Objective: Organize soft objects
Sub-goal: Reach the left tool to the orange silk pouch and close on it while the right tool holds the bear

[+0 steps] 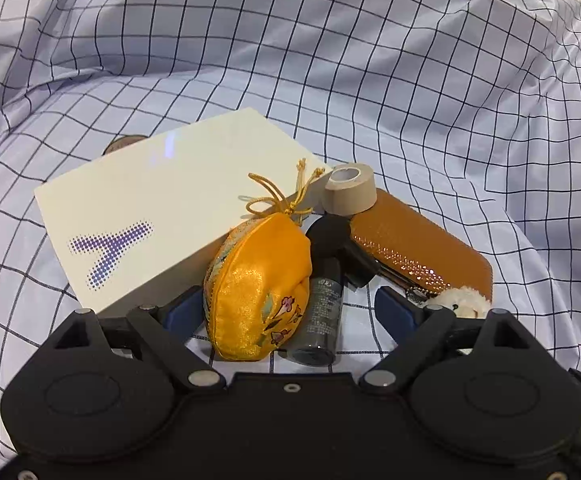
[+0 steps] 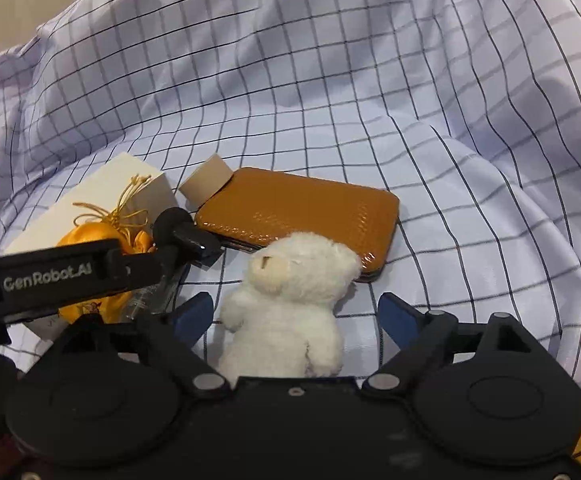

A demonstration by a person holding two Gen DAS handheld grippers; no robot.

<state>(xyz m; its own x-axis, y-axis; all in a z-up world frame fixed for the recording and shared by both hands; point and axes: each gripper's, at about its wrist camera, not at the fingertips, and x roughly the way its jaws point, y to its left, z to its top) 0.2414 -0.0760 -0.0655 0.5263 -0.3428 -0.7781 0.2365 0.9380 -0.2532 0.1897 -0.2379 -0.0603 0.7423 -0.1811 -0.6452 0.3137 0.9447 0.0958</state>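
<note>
A yellow silk drawstring pouch lies between the blue pads of my left gripper, beside a dark spray bottle. The jaws stand wide open around both, not pressing them. The pouch also shows in the right wrist view, partly behind the left gripper's body. A small white teddy bear sits between the open pads of my right gripper, which stands apart from it; its head peeks in at the left wrist view.
A white box with a purple dotted mark lies left of the pouch. A beige tape roll and a brown leather wallet lie behind. Everything rests on a crumpled checked cloth.
</note>
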